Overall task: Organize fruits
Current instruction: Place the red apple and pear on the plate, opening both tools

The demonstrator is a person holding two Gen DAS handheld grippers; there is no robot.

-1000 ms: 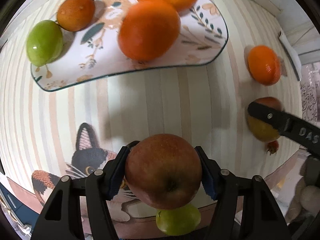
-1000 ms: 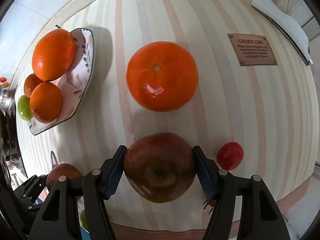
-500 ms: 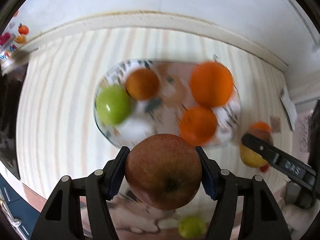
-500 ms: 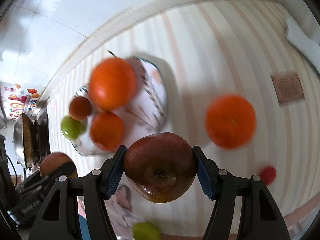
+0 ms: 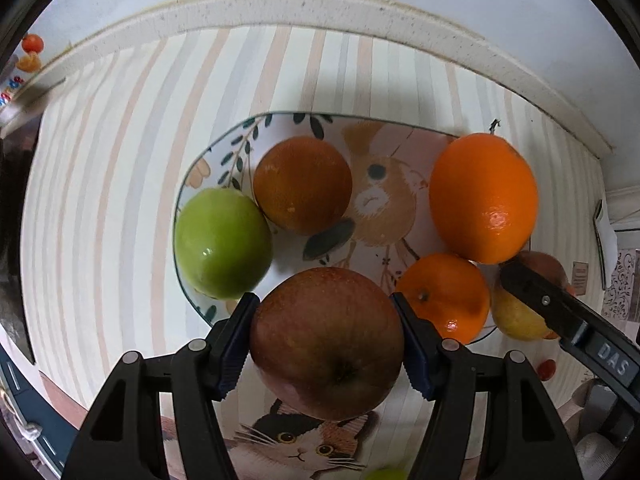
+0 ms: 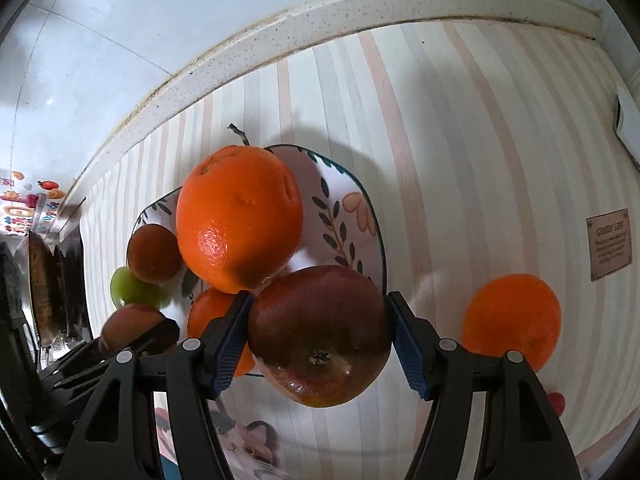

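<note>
Hanging low over the plate [image 5: 280, 128], the left gripper [image 5: 325, 300] has a red apple [image 5: 326, 344] clamped between its blue pads, stem dimple facing the camera. The apple blocks the plate's near rim and the top of the cat print [image 5: 296, 440] on the striped counter [image 5: 100, 200].

On the plate sit a green apple [image 5: 222, 242] at the left edge, a small dark orange [image 5: 302, 184] touching it, a large orange [image 5: 484, 198] on the right and a mandarin [image 5: 444, 296] just below that. At the very bottom a greenish fruit [image 5: 386, 474] is cut off by the frame; what kind it is cannot be told.

Over on the other side, the right gripper [image 6: 320, 300] carries a dark red apple [image 6: 320, 336] above the plate's right rim. Its jaws have just been opening, with that apple between them. The pad on the picture's left presses the skin; at the other pad the contact is hard to judge. The large orange covers much of the plate from this view, and the mandarin is mostly hidden behind the left finger.

A loose orange [image 6: 512, 320] lies on the counter well right of the plate, partly behind the right finger, and a small red fruit [image 6: 558, 402] peeks past that finger. A brown label [image 6: 610, 244] has lettering too small to read.
</note>
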